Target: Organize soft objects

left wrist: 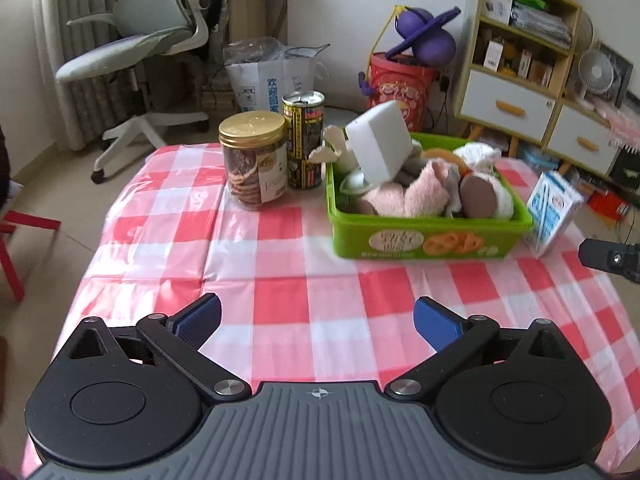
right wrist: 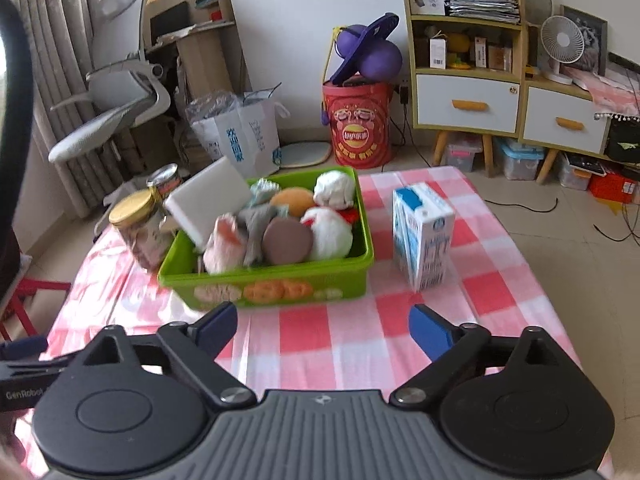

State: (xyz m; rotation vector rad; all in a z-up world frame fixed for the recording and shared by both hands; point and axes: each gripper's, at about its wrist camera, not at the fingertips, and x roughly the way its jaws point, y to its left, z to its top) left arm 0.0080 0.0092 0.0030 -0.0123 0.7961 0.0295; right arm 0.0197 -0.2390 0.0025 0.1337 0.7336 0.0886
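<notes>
A green plastic bin stands on the red-and-white checked table. It holds several soft things: a white sponge block leaning on its left rim, a pink plush, a grey cloth, a brown round pad and white plush pieces. My left gripper is open and empty, well short of the bin. My right gripper is open and empty, just in front of the bin.
A gold-lidded cookie jar and a can stand left of the bin. A blue-and-white milk carton stands right of it. An office chair, bags, a red bucket and shelves stand on the floor behind.
</notes>
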